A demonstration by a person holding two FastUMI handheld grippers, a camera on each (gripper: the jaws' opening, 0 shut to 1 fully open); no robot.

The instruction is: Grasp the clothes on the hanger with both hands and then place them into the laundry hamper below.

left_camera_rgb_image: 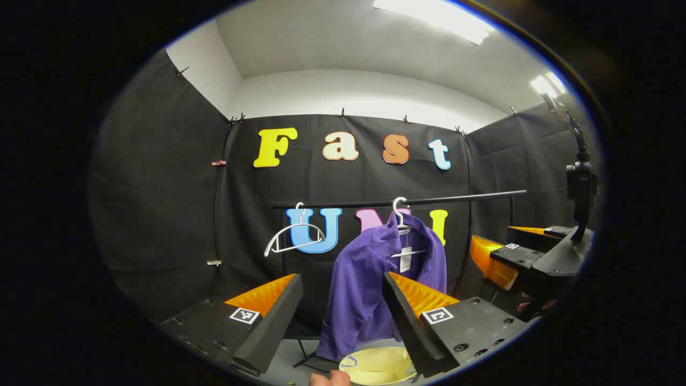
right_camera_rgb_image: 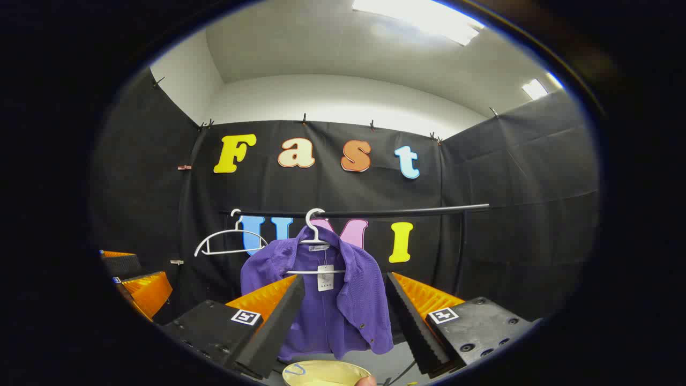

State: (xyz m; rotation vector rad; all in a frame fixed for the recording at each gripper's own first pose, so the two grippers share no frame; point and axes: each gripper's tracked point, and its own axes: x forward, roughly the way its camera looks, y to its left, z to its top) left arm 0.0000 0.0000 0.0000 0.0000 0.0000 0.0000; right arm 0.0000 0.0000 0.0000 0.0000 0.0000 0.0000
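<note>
1. Two grippers in play and neither has touched anything, so I'd say the task is barely started: grasp, lift off and drop are all left to do.
2. Far left on the rail [right_camera_rgb_image: 375, 212] hangs an empty hanger [right_camera_rgb_image: 228, 244], thin white wire-like shape, nothing on it.
3. Left gripper [left_camera_rgb_image: 343, 308] has its fingers spread wide, ridged wedge-shaped pads, with the purple shirt [left_camera_rgb_image: 370, 279] framed between them but well apart.
4. That shirt sits on its own white hanger [right_camera_rgb_image: 316, 252] hooked over the rail, collar open, a paper tag dangling at the chest. Fabric looks finely ribbed and soft, hanging limp with small snaps near the hem.
5. Right gripper [right_camera_rgb_image: 345, 305] is also wide open, lined up on the shirt front, not touching.
6. Laundry hamper [right_camera_rgb_image: 324, 373] is directly below the shirt, pale yellow round rim. Hard to tell the material since just the top edge peeks in, maybe plastic.
</note>
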